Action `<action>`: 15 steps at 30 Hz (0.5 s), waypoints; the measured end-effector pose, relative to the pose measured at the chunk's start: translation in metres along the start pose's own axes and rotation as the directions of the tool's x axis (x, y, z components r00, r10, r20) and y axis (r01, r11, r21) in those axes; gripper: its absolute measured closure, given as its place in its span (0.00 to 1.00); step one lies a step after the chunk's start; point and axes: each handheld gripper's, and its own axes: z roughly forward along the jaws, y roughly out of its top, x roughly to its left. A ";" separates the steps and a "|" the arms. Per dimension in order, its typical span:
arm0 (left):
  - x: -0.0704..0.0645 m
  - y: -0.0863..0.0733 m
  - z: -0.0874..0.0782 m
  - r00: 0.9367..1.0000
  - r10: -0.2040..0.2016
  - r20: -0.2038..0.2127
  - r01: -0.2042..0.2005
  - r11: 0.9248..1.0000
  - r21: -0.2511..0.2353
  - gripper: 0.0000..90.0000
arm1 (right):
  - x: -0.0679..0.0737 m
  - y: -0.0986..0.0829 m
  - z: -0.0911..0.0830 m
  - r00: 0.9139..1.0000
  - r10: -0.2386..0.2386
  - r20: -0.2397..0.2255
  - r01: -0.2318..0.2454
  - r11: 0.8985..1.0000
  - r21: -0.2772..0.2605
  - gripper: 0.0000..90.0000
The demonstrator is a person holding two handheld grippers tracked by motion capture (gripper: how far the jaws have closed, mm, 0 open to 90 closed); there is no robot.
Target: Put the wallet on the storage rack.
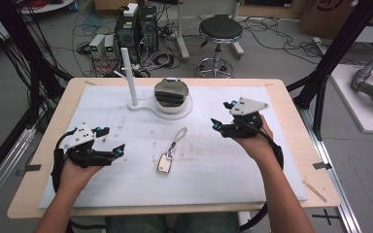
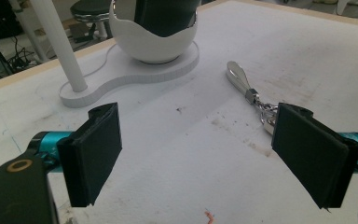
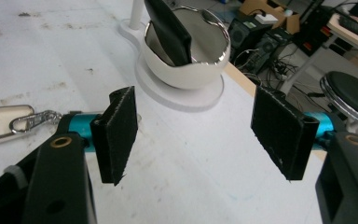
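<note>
A: The keychain (image 1: 169, 156) lies on the white mat of the counter (image 1: 43, 141), just below the middle of the high view, between the two claws.

B: Which way does it run?

A: Its long axis goes from the flat silver tag at lower left up to the strap loop at upper right, slightly tilted from straight up the frame. The left claw (image 1: 108, 141) sits to the left of it, the right claw (image 1: 223, 114) to the upper right. The left looks a little nearer to the tag.

B: And the claws themselves?

A: Both are spread wide and hold nothing. In the left gripper view the keychain (image 2: 251, 95) runs up from behind the right jaw pad.

B: How does it look?

A: Shiny metal tag, small clasp, slim pale strap. Beyond it stands a white bowl (image 1: 174, 102) on a stand with a post (image 1: 128, 75).
</note>
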 end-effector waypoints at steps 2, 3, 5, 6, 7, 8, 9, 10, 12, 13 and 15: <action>0.000 0.000 0.000 1.000 0.002 0.001 -0.002 1.000 0.003 0.18 | 0.000 -0.011 -0.006 0.999 0.033 0.012 -0.033 0.999 -0.010 0.34; 0.000 -0.001 0.000 1.000 0.000 0.000 0.000 1.000 0.002 0.18 | 0.000 -0.022 -0.010 0.999 0.047 0.018 -0.047 0.999 -0.019 0.33; 0.000 -0.001 0.001 1.000 0.004 0.002 -0.004 1.000 0.005 0.18 | 0.001 -0.026 -0.012 0.998 0.059 0.022 -0.058 0.998 -0.023 0.33; 0.001 -0.001 0.002 1.000 0.002 0.004 -0.002 1.000 0.004 0.18 | 0.001 -0.031 -0.013 0.997 0.066 0.029 -0.065 0.997 -0.029 0.32; 0.001 -0.001 0.002 1.000 0.003 0.005 -0.003 1.000 0.005 0.18 | 0.002 -0.038 -0.015 0.996 0.083 0.036 -0.081 0.996 -0.038 0.31; 0.001 -0.001 0.003 1.000 0.003 0.006 -0.003 1.000 0.005 0.18 | 0.003 -0.041 -0.016 0.995 0.089 0.039 -0.087 0.995 -0.047 0.31; 0.001 -0.001 0.003 1.000 0.003 0.008 -0.003 1.000 0.005 0.18 | 0.003 -0.045 -0.017 0.995 0.098 0.033 -0.096 0.994 -0.052 0.30; 0.002 -0.002 0.004 1.000 0.004 0.010 -0.004 1.000 0.006 0.18 | 0.004 -0.050 -0.017 0.993 0.108 0.040 -0.106 0.993 -0.058 0.30; 0.003 -0.002 0.005 1.000 0.007 0.012 -0.007 1.000 0.006 0.18 | 0.007 -0.061 -0.018 0.987 0.156 0.045 -0.153 0.986 -0.071 0.28; 0.003 -0.002 0.006 1.000 0.005 0.013 -0.005 1.000 0.005 0.18 | 0.008 -0.066 -0.018 0.983 0.177 0.043 -0.174 0.982 -0.079 0.27; 0.005 -0.002 0.007 1.000 0.012 0.015 -0.012 1.000 0.008 0.18 | 0.009 -0.075 -0.018 0.979 0.198 0.050 -0.194 0.978 -0.083 0.26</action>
